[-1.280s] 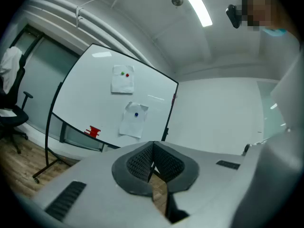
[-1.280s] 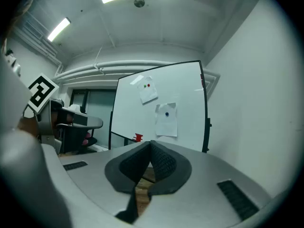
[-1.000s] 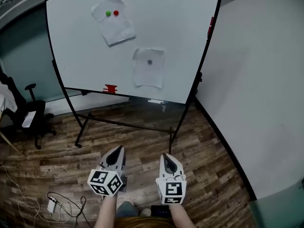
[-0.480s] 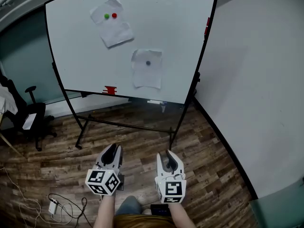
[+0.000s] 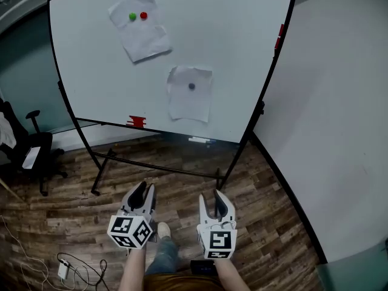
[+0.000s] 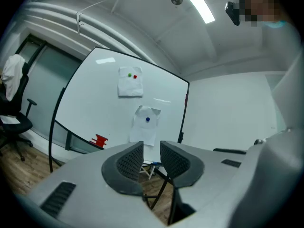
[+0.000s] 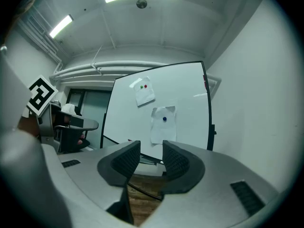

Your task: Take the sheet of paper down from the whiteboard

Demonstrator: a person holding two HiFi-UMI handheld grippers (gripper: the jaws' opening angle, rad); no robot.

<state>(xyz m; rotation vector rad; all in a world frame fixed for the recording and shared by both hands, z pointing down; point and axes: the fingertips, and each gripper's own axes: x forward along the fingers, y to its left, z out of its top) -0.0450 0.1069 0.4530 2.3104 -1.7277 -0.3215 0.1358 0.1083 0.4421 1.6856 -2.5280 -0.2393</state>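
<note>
A whiteboard (image 5: 242, 53) on a wheeled stand carries two sheets. The upper sheet (image 5: 140, 32) hangs tilted under a green and a red magnet. One dark magnet (image 5: 191, 86) pins the lower sheet (image 5: 190, 99), which also shows straight ahead in the left gripper view (image 6: 145, 127) and the right gripper view (image 7: 162, 125). Both grippers are held low and level, well short of the board. My left gripper (image 5: 144, 191) (image 6: 152, 148) is open and empty. The jaws of my right gripper (image 5: 213, 199) (image 7: 152, 148) are opening with nothing between them.
A red block (image 5: 136, 122) and a marker (image 5: 199, 140) rest on the board's tray. The stand's legs (image 5: 157, 165) spread over the wood floor. An office chair (image 5: 33, 153) is at left, cables (image 5: 66, 268) lie near my feet, and a white wall (image 5: 339, 132) is at right.
Both grippers' jaws have gone from shut to open. The view has come closer to the whiteboard, and a foot now shows between the grippers.
</note>
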